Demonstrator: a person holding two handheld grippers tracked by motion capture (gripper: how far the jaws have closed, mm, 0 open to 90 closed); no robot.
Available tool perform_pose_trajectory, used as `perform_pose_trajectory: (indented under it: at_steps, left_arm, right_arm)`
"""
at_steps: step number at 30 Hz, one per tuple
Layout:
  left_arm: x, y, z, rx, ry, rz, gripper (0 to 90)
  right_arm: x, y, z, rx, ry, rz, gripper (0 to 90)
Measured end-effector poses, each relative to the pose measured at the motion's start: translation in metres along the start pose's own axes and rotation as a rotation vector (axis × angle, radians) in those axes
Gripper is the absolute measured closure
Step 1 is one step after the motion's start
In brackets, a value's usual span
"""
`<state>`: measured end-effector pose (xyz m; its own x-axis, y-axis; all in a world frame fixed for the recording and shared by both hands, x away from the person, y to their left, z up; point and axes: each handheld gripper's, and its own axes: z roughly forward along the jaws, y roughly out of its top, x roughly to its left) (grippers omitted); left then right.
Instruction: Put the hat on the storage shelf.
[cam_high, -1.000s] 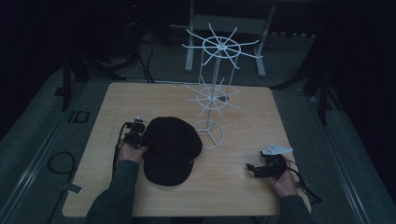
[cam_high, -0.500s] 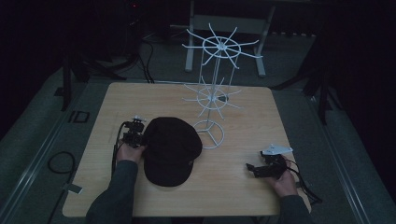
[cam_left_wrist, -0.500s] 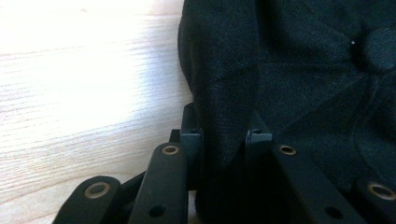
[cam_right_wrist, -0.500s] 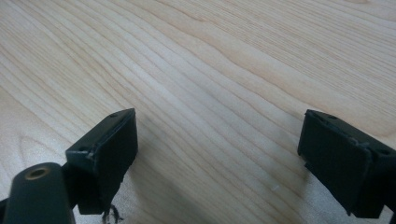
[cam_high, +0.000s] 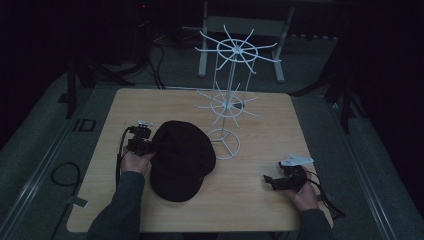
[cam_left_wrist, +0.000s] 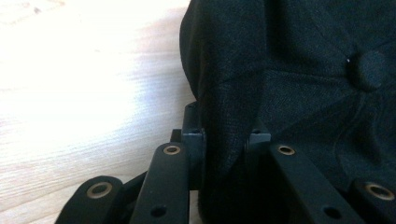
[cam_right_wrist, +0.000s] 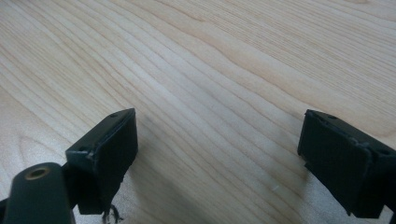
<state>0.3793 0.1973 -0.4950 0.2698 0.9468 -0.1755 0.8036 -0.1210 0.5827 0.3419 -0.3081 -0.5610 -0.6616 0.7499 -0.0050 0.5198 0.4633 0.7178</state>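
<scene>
Black cap lies flat on wooden surface, left of centre, just beside base of white wire rack. Left gripper at cap's left edge, fingers pinched onto fold of its fabric (top button visible in left gripper view). Right gripper near surface's right front, fingers spread wide, holding nothing.

Right gripper: both black jaws rise from bottom of frame, set wide apart w/ bare wood between them.
Surface: light wood, grain runs diagonally; soft shadow beside left-hand jaw.
Jaw detail: brass-coloured rivet at lower left; frayed bit hangs under left-hand pad.
Contact w/ surface: can't tell.
</scene>
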Motion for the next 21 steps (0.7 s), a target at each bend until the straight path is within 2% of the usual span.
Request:
perform_pose_trajectory:
  at_steps: [15, 21]
  left_arm:
    - [-0.005, 0.004, -0.028, -0.074, -0.015, 0.029, 77.8]
    - [-0.004, 0.005, -0.037, -0.088, -0.012, 0.043, 77.8]
  right_arm:
    - [0.000, 0.000, 0.000, 0.000, 0.000, 0.000, 12.0]
    - [0.000, 0.000, 0.000, 0.000, 0.000, 0.000, 12.0]
